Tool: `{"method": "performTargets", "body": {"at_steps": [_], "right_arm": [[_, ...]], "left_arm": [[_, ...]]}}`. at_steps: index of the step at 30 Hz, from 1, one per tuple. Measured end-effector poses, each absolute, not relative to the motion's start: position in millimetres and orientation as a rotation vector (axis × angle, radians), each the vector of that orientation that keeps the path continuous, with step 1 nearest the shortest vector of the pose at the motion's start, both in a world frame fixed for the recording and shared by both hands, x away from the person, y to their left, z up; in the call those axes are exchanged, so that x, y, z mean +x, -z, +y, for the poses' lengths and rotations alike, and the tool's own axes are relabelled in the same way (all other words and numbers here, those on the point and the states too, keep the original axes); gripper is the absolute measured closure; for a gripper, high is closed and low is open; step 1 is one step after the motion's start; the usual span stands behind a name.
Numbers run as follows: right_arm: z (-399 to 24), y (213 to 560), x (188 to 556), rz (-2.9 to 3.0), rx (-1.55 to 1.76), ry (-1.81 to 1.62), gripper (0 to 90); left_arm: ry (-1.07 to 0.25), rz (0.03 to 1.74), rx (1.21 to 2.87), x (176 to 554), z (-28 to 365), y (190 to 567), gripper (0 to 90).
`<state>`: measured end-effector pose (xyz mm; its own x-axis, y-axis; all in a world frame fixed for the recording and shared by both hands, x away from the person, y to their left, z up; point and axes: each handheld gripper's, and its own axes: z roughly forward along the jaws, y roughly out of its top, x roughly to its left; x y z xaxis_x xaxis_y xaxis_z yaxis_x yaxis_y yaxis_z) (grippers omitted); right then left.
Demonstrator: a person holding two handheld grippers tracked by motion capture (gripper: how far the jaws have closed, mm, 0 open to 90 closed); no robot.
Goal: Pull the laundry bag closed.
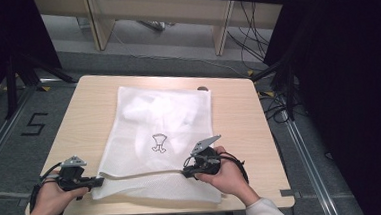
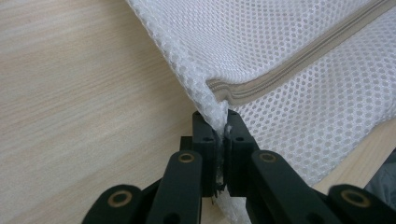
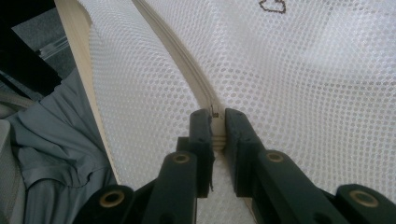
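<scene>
A white mesh laundry bag [image 1: 159, 124] lies flat on the wooden table [image 1: 233, 110], with white cloth inside and a small dark emblem [image 1: 158, 142] on it. A beige zipper [image 1: 142, 174] runs across its near end. My left gripper [image 1: 101, 181] is shut on the bag's near left corner; in the left gripper view the mesh [image 2: 289, 70] is pinched between the jaws, beside the zipper's end [image 2: 280, 74]. My right gripper [image 1: 186, 173] is shut on the zipper pull, seen clamped between the jaws in the right gripper view [image 3: 216, 128], with the zipper tape [image 3: 177, 56] running away from it.
Wood is bare to the left of the bag [image 1: 79, 129] and to its right. Around the table is grey floor with black stands and cables [image 1: 278, 102]. A grey garment on the person's lap [image 3: 56, 154] lies below the table's near edge.
</scene>
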<state>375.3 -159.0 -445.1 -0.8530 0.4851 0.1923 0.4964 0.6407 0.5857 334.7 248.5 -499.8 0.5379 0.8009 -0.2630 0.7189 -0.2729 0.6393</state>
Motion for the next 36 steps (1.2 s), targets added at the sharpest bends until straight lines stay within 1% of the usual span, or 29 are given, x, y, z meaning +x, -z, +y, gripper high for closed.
{"method": "performTargets", "body": {"at_steps": [4, 6, 9, 12, 13, 15, 27, 28, 30, 36], "right_arm": [[-161, 444, 374, -2.828, -0.857, 1.026, 82.6], [-163, 444, 375, -2.823, -0.849, 1.029, 82.6], [-166, 443, 373, -2.808, -0.887, 1.027, 82.6], [-169, 443, 373, -2.821, -0.877, 1.023, 82.6], [-169, 443, 373, -2.822, -0.868, 1.032, 82.6], [-170, 443, 372, -2.810, -0.880, 1.032, 82.6], [-171, 444, 373, -2.831, -0.846, 1.030, 82.6], [-173, 443, 373, -2.831, -0.874, 1.028, 82.6], [-176, 442, 374, -2.818, -0.873, 1.042, 82.6], [-178, 444, 372, -2.812, -0.878, 1.043, 82.6]], "left_arm": [[-0.137, 1.208, 2.065, 335, 250, 499, 85.0], [-0.144, 1.225, 2.044, 335, 249, 500, 85.0], [-0.131, 1.199, 2.075, 335, 250, 499, 85.0], [-0.132, 1.202, 2.072, 335, 250, 499, 85.1], [-0.137, 1.224, 2.041, 335, 248, 500, 85.0], [-0.130, 1.199, 2.075, 335, 250, 499, 85.0], [-0.136, 1.218, 2.087, 335, 251, 498, 85.1], [-0.141, 1.231, 2.047, 334, 249, 499, 85.2], [-0.138, 1.197, 2.089, 335, 250, 499, 85.1], [-0.133, 1.203, 2.072, 335, 250, 499, 85.1]]}}
